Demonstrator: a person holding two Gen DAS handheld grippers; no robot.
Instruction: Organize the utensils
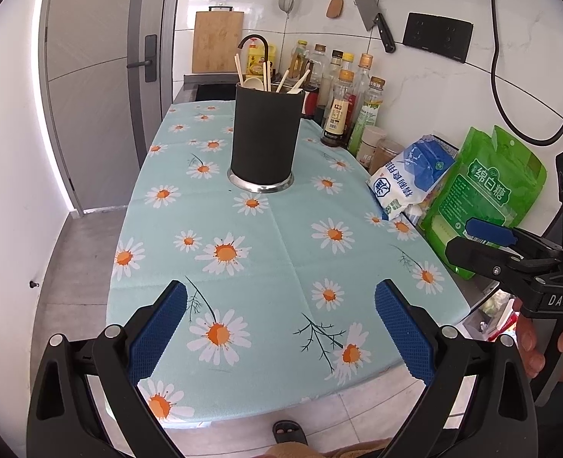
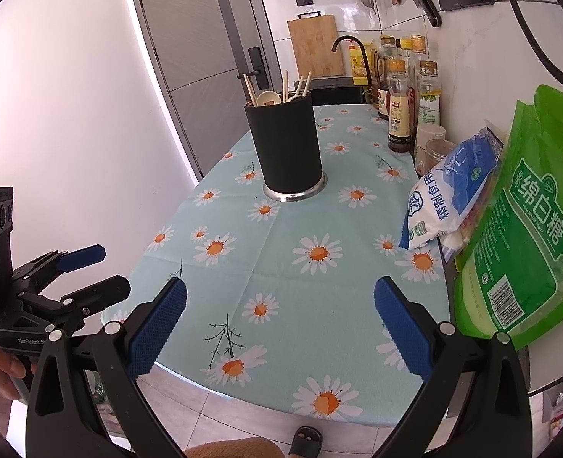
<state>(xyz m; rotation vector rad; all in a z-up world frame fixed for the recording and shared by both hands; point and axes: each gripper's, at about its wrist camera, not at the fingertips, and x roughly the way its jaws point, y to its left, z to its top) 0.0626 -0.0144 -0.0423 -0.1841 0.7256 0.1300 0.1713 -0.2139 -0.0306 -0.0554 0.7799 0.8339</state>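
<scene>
Both grippers, left gripper and right gripper, spread, empty, near edge. Holder far centre holds utensils; nothing loose visible; retreat level, avoid toppling it.

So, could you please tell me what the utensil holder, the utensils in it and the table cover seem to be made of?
Utensil holder: matte black body, perhaps coated metal or plastic; its shiny silver base ring looks like steel.
Utensils: pale beige sticks and a spoon, probably wood or bamboo, though light plastic is possible.
Table cover: thin printed daisy sheet with fold creases, likely fabric or soft vinyl.
</scene>
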